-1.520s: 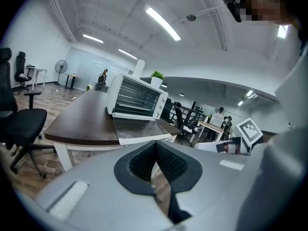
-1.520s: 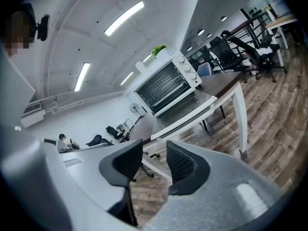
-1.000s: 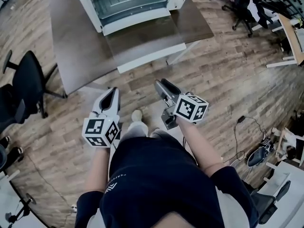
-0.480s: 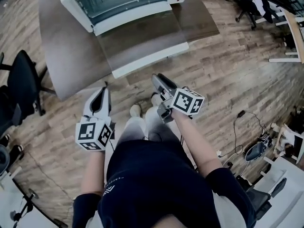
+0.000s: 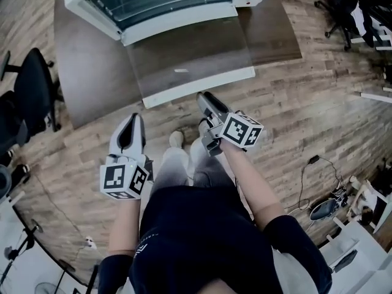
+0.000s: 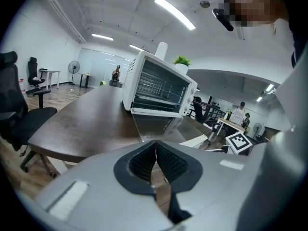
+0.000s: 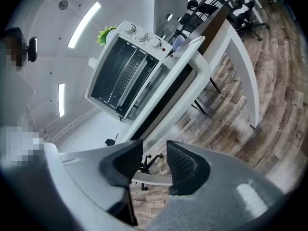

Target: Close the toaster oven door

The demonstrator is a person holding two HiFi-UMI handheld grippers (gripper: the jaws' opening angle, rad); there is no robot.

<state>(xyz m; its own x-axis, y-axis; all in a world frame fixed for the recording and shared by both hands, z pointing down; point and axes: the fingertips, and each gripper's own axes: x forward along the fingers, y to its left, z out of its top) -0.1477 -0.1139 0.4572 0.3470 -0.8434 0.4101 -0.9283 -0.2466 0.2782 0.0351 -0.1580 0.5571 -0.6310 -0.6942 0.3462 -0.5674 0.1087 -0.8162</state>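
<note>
Head view: the toaster oven (image 5: 165, 2) sits on a dark table (image 5: 92, 72), its glass door (image 5: 190, 54) open and lying flat toward the person. The 2 grippers hover short of the door's white edge. The left gripper (image 5: 131, 118) has its jaws together and empty; the right gripper (image 5: 206, 98) has jaws apart, closing on nothing. A black office chair (image 5: 33, 97) stands left of the table. The frame cuts off the oven's top.

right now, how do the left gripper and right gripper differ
The left gripper has its jaws pressed together; the right gripper has its jaws apart and closing, with nothing between them. The right gripper reaches nearer the open toaster oven door; the left gripper hangs farther back. Both are empty and touch nothing.
</note>
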